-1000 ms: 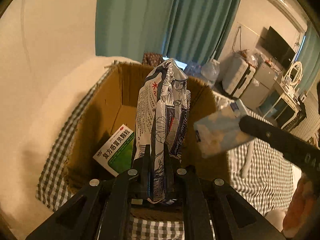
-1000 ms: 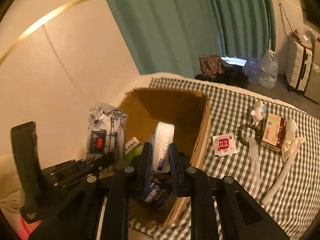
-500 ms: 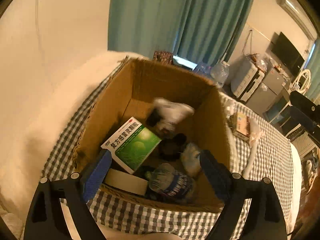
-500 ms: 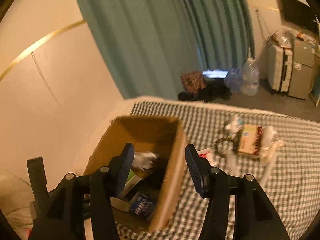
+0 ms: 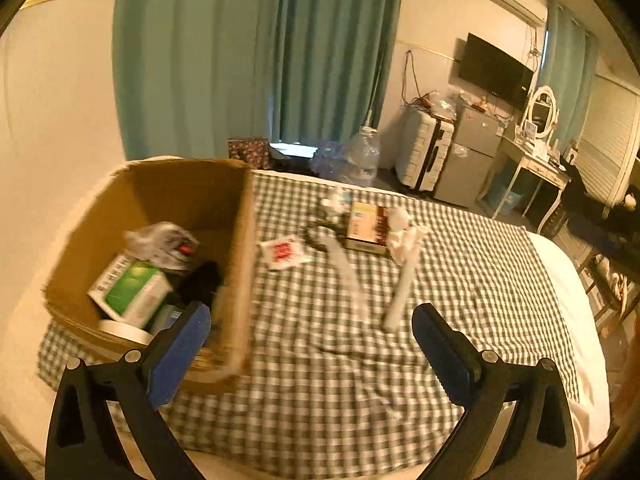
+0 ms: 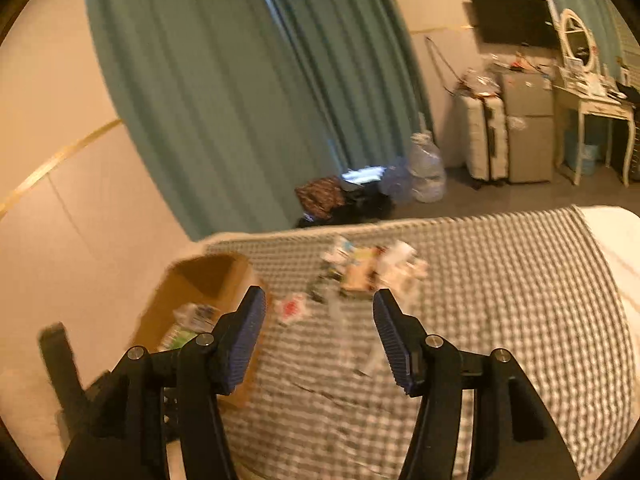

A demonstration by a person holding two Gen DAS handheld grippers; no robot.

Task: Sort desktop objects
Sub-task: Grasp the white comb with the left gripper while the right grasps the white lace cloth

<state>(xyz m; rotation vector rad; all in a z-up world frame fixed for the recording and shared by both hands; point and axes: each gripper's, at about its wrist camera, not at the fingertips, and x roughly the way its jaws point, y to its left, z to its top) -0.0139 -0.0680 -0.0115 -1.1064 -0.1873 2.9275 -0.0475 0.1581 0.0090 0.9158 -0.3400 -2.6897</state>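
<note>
A cardboard box [image 5: 240, 248] stands on the left of the checked cloth [image 5: 460, 280]. Inside lie a green medicine box [image 5: 134, 292], a printed snack bag [image 5: 162, 240] and other items. On the cloth lie a red-and-white sachet [image 5: 282, 252], a small carton [image 5: 366, 226], a dark bead bracelet [image 5: 314, 236], white strips [image 5: 348, 276] and a white tissue clump [image 5: 400, 224]. My left gripper [image 5: 312, 346] is open and empty, above the cloth beside the box. My right gripper [image 6: 320, 336] is open and empty, higher up, with the box [image 6: 200, 280] and the blurred pile [image 6: 360, 272] beyond it.
A teal curtain [image 5: 260, 60] and wall stand behind the bed. Bags and a water jug [image 5: 362, 156] sit on the floor. Suitcases [image 5: 424, 156], a small fridge [image 5: 472, 152], a TV and a white dressing table [image 5: 536, 168] stand at the right.
Both grippers opened and dropped the snack bag and the white pack into the box. Both then pulled back and swung right, so the cloth and its loose items now fill the views.
</note>
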